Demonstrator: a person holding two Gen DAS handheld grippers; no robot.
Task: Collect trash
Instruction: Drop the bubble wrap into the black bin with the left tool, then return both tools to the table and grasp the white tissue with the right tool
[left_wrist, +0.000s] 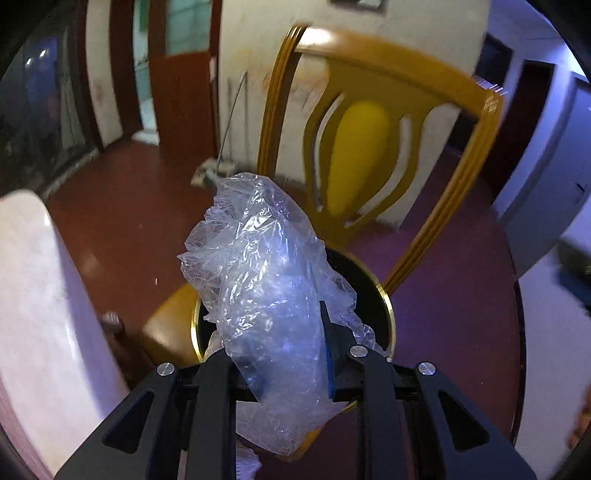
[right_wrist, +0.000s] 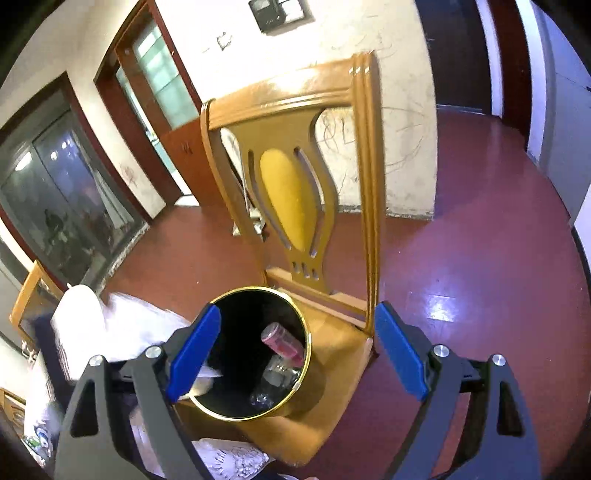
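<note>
Both handheld rigs looked the same to me: the left gripper (left_wrist: 284, 354) and right gripper (right_wrist: 295, 354) were matte black linkage frames with triangular cutouts in the arms and shiny round silver screws at the pivots. The fingers (right_wrist: 400, 354) had flat bright blue pads on the insides.

Both wrist cameras look steeply down along their tools, close above the black bin (right_wrist: 258, 350) on the yellow chair (right_wrist: 295, 192); both views share it, chair back at twelve o'clock.

No text readable — scribbles, blurred labels.
</note>
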